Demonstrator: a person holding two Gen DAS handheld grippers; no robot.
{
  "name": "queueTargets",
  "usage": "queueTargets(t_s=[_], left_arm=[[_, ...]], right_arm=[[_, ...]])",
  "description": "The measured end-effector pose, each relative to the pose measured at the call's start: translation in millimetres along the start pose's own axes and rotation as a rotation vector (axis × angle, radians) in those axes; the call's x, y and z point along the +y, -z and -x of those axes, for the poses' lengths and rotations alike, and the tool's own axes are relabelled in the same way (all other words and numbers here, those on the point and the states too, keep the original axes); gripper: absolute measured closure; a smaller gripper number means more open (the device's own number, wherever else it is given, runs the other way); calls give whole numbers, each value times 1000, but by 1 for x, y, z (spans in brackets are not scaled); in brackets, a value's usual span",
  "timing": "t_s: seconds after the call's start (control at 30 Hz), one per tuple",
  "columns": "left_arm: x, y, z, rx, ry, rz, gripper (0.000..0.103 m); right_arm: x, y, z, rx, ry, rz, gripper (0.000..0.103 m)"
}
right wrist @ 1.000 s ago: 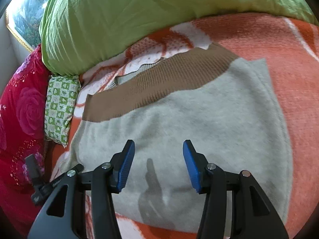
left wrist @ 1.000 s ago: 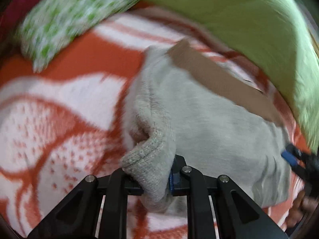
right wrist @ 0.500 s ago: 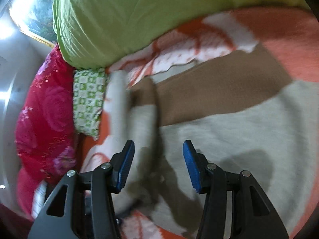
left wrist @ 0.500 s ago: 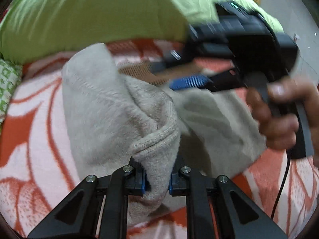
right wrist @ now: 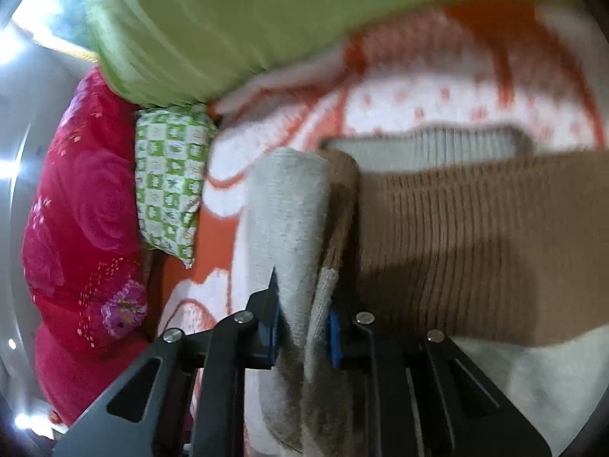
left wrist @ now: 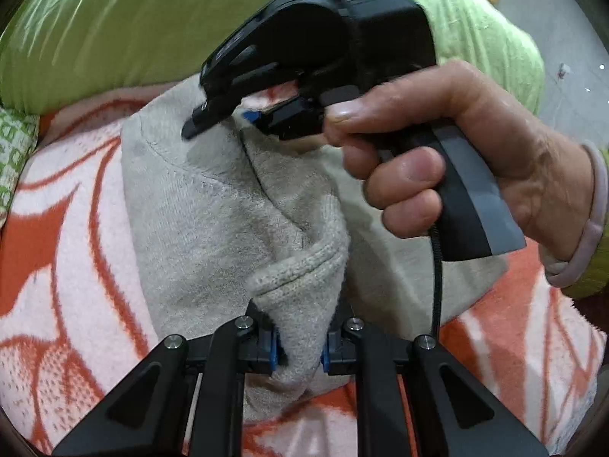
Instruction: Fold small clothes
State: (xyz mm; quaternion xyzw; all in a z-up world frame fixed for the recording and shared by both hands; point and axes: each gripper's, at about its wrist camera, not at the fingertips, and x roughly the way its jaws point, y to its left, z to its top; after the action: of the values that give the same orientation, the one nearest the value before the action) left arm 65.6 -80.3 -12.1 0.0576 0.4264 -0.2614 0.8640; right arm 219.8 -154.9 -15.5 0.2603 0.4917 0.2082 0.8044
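Note:
A small grey knit sweater [left wrist: 213, 209] with a brown band [right wrist: 475, 236] lies on an orange-and-white blanket [left wrist: 57, 266]. My left gripper [left wrist: 298, 350] is shut on the sweater's ribbed cuff, holding the sleeve folded over the body. My right gripper [right wrist: 302, 339] is shut on a folded grey and brown edge of the sweater. In the left wrist view the right gripper [left wrist: 243, 118] shows above the sweater, held in a hand [left wrist: 456, 152], its fingers pressed into the cloth.
A large green pillow [right wrist: 228, 30] lies along the far side. A green-checked small pillow [right wrist: 171, 182] and a red flowered quilt [right wrist: 76, 247] lie to the left in the right wrist view.
My left gripper carried the sleeve over the sweater's body. My right gripper, open a second ago, moved left to the folded edge and closed on it.

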Motion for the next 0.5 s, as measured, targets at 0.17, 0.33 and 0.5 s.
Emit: queueTargets(t_s=[0.17,0.33,0.5], left_arm=[[-40,-22,15,-58,133,-45,89],[-93,-30,-17,-42,229,-100,89],[-113,-29,-58,27,257,-122,89]], right_arm=[[7,14,88,-139,6,71,83],[-49,24,145,-186,121,-4,83],[-105,38,154,-176,211,-83,83]])
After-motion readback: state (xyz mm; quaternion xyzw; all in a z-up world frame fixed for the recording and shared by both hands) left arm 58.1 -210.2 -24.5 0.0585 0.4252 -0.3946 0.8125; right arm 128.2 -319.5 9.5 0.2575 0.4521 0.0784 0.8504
